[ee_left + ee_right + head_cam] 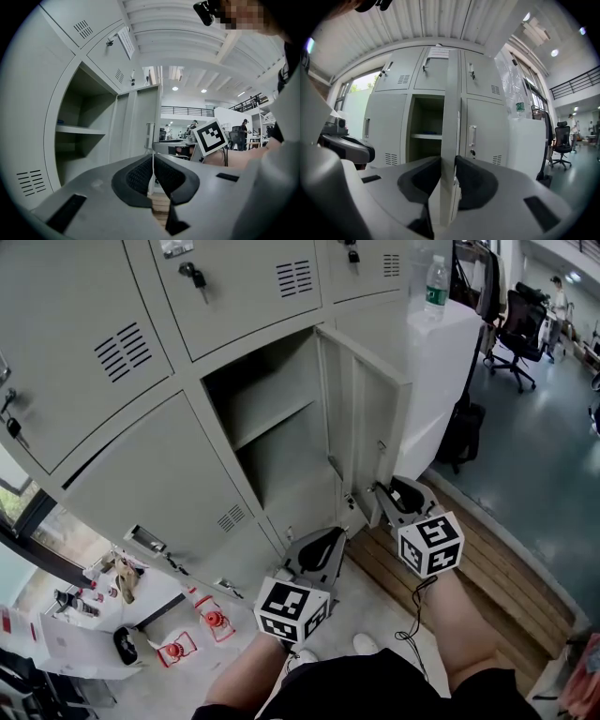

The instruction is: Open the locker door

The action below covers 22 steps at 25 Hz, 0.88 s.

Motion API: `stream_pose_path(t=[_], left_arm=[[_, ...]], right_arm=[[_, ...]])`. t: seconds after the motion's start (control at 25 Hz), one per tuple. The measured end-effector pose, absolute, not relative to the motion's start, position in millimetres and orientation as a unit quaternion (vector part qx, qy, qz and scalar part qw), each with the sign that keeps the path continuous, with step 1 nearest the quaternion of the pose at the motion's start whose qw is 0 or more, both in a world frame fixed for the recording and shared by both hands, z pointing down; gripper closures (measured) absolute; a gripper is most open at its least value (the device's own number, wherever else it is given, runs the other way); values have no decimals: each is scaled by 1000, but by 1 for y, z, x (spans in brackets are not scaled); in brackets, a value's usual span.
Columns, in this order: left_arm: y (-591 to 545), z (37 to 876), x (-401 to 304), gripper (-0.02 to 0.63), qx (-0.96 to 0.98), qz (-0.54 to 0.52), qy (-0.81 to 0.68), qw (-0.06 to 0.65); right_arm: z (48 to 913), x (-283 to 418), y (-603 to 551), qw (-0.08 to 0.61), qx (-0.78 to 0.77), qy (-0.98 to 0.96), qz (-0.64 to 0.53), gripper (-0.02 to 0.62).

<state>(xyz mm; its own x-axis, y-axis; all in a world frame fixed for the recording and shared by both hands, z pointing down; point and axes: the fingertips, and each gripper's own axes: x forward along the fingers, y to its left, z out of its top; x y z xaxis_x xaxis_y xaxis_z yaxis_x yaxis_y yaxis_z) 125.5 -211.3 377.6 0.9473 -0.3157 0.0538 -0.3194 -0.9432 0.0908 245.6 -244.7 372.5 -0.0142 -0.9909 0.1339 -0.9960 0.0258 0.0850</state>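
A grey locker bank (pixel 112 352) stands with one lower locker door (pixel 364 418) swung well out from its open compartment. The right gripper (pixel 386 495) pinches the door's free edge low down, pads pressed on either face. The left gripper (pixel 321 551), jaws together on nothing, hangs just left of the door (below the compartment). The step probably goes best with a firm pinch that follows the hinge's arc, not a straight pull.
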Motion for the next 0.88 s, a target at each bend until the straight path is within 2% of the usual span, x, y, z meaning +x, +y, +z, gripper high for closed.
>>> stream_pose_path(t=[0.52, 0.88], left_arm=[[-210, 383, 151, 583, 980, 29, -188, 51], [-210, 386, 172, 583, 974, 27, -218, 57]], right_arm=[[372, 305, -243, 59, 719, -692, 23, 459], [372, 322, -244, 56, 700, -711, 22, 459]])
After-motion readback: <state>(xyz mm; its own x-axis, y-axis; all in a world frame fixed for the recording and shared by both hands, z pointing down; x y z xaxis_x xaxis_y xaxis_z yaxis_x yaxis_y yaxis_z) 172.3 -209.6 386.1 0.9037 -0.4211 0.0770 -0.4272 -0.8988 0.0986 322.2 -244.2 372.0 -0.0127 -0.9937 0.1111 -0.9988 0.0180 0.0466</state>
